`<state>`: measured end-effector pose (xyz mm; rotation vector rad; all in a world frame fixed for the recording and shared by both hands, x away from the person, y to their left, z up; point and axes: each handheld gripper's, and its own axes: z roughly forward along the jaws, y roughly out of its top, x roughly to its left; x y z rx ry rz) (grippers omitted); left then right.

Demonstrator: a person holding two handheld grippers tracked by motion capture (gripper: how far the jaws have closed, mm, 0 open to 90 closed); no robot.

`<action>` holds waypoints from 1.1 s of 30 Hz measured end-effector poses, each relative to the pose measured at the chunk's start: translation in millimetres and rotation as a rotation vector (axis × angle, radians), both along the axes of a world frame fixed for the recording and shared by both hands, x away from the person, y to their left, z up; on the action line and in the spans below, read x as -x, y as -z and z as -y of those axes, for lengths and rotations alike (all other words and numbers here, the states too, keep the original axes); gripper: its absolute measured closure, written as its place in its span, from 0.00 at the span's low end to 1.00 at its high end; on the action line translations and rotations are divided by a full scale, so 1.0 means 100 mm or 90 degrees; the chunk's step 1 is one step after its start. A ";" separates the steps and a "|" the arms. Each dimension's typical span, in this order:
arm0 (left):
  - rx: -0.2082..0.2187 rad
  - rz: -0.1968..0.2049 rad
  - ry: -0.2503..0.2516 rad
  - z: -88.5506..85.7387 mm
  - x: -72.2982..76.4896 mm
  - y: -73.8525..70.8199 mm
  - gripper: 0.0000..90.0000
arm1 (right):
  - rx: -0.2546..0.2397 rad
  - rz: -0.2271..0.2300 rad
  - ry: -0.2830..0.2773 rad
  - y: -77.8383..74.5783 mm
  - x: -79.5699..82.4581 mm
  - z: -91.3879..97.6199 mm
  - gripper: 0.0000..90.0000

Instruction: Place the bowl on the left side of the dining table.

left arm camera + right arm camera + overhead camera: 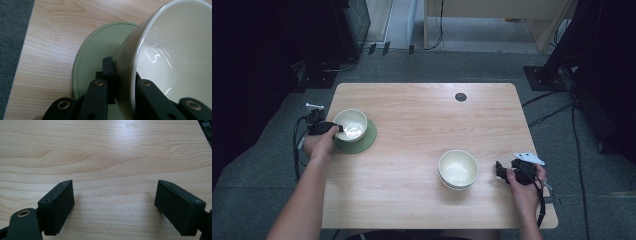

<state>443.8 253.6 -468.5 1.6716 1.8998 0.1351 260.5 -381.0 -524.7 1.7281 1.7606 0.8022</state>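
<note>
At left of the high view, a cream bowl [350, 124] sits tilted over a green saucer [368, 140], its rim pinched by the left gripper [332, 128]. That thin grip could slip and drop it. The right gripper [115, 207] hovers wide apart, empty, beside stacked bowls [458, 169]; their count is unclear.

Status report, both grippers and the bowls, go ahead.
Left gripper shut on rim of cream bowl over green coaster. Right gripper open, empty, beside second bowl. Nothing in the way.
</note>
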 end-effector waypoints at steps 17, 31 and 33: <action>0.014 0.006 -0.018 -0.02 -0.01 0.04 0.87 | 0.000 -0.001 0.000 0.00 0.00 0.00 0.18; -0.014 0.138 -0.040 0.01 0.12 -0.08 0.11 | -0.001 -0.001 0.001 0.00 0.00 0.00 0.18; -0.006 0.156 -0.038 -0.01 0.15 -0.10 0.11 | 0.000 -0.001 0.000 0.00 0.00 0.00 0.18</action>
